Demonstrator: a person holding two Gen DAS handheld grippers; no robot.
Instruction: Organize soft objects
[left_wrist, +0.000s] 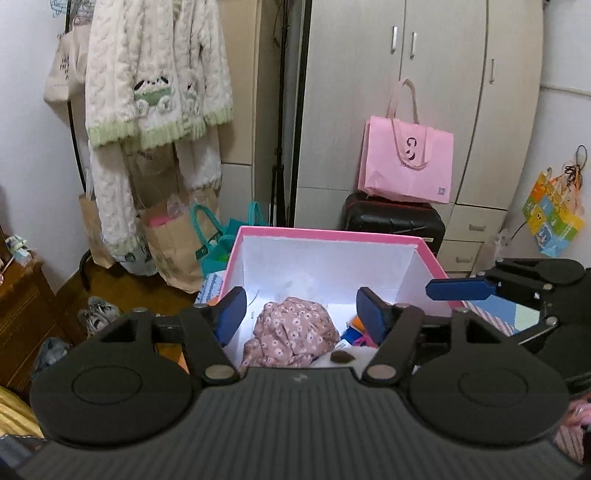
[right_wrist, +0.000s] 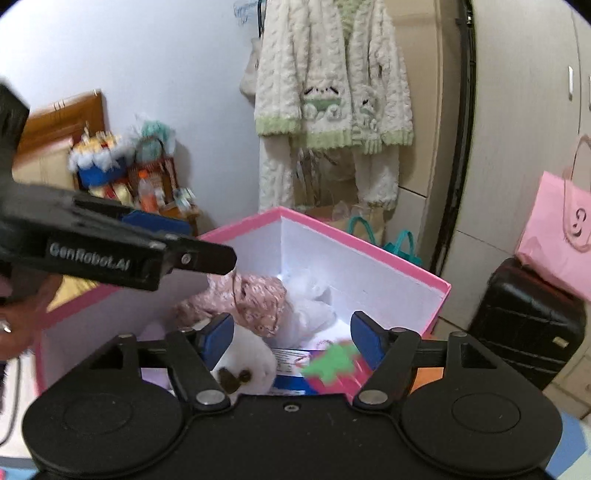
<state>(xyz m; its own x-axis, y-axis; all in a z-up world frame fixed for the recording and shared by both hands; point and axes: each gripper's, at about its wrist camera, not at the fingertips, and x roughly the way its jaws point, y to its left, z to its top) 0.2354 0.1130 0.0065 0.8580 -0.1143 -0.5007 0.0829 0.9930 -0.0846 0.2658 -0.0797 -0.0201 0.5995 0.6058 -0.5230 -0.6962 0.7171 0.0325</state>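
Pink floral cloth (left_wrist: 291, 334) crumpled inside pink box (left_wrist: 325, 233), white-lined.

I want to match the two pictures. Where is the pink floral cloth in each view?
Left wrist view: pink floral cloth lies low in the pink box, centred between the open left tongs.
Right wrist view: cloth mid-box, left of centre.
Shared landmark: cream knitted cardigan hanging behind.
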